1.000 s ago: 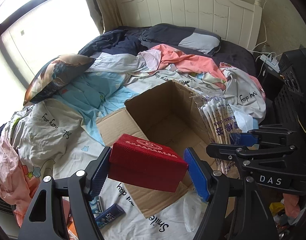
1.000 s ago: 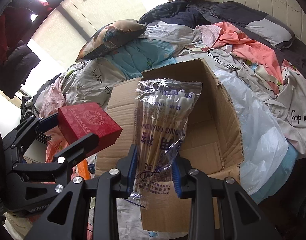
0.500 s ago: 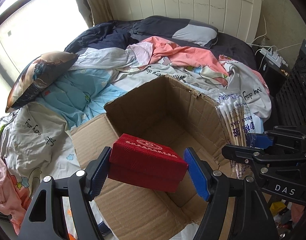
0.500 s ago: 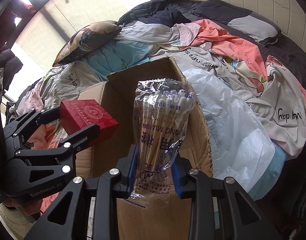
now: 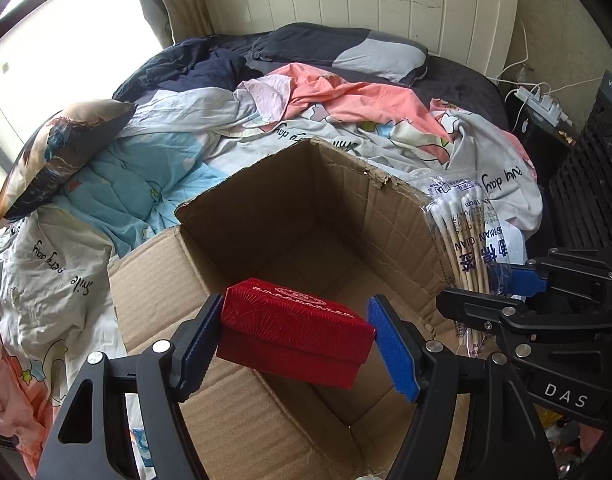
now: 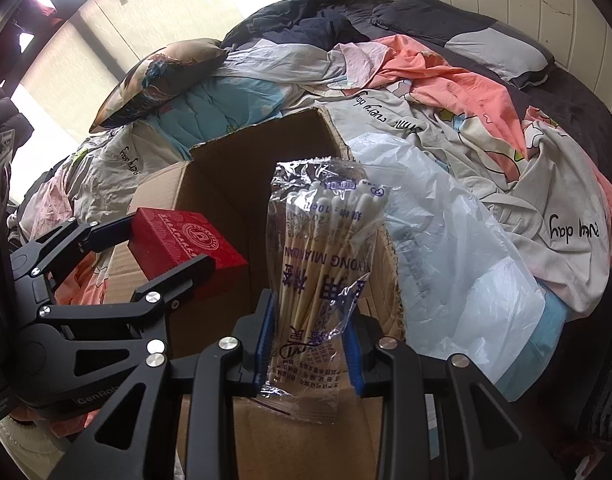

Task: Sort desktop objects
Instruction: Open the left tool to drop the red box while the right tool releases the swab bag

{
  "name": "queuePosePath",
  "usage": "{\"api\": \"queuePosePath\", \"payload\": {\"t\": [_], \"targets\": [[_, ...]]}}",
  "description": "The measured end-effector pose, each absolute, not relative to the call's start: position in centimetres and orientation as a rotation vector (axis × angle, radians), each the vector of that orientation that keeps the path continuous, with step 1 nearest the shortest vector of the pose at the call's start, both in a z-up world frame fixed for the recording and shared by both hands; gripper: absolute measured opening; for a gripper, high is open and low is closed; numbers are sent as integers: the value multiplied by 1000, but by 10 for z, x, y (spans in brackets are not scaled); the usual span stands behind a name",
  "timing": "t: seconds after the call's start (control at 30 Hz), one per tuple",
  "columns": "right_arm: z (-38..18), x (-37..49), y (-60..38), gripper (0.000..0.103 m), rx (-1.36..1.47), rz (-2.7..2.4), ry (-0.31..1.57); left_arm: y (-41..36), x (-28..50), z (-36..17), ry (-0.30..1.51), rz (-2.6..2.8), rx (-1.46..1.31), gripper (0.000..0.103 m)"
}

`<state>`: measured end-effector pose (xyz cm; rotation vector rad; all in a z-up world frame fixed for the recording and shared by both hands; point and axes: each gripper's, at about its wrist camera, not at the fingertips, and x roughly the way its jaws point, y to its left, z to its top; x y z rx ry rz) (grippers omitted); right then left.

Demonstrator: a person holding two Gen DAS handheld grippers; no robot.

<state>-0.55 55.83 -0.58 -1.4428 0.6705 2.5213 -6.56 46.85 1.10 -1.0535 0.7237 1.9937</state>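
Left gripper [image 5: 296,342] clamping red rectangular gift box [image 5: 294,332] above open brown cardboard box [image 5: 234,408]; right gripper [image 6: 309,338] pinching clear cotton-swab bag [image 6: 326,264].

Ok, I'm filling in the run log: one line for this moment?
left gripper: shut on red box | right gripper: shut on cotton swab bag | both over open cardboard box | nothing released

Left gripper [image 5: 294,344] clamps red box [image 5: 292,330] over open cardboard carton [image 5: 390,220]
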Motion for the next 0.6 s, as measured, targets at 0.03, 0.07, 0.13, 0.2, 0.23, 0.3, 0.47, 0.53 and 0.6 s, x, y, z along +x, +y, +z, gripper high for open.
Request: {"api": "queuePosePath", "payload": {"t": [0.03, 0.07, 0.13, 0.2, 0.23, 0.3, 0.47, 0.53, 0.6], "targets": [[-6, -6, 558, 29, -1445, 2520, 667, 469, -65, 11, 731, 1997, -1050, 74], [-7, -6, 558, 29, -1448, 2519, 660, 469, -64, 11, 739, 2000, -1048, 74], [-7, -6, 557, 30, -1445, 2518, 651, 469, -64, 12, 747, 2004, -1049, 74], [-6, -6, 557, 32, -1438, 2512, 651, 469, -64, 12, 753, 2013, -1044, 75], [-6, -6, 557, 35, -1434, 2506, 646, 468, -64, 13, 758, 2021, -1042, 75], [-5, -5, 558, 44, -1424, 2489, 630, 467, -65, 14, 777, 2050, -1044, 81], [-5, -1, 564, 58, -1412, 2476, 662, 460, -74, 16, 748, 2058, -1085, 91], [-4, -1, 564, 61, -1404, 2480, 668, 458, -75, 17, 738, 2061, -1092, 95], [-3, -1, 563, 61, -1401, 2484, 669, 457, -76, 18, 738, 2066, -1094, 96]]}}
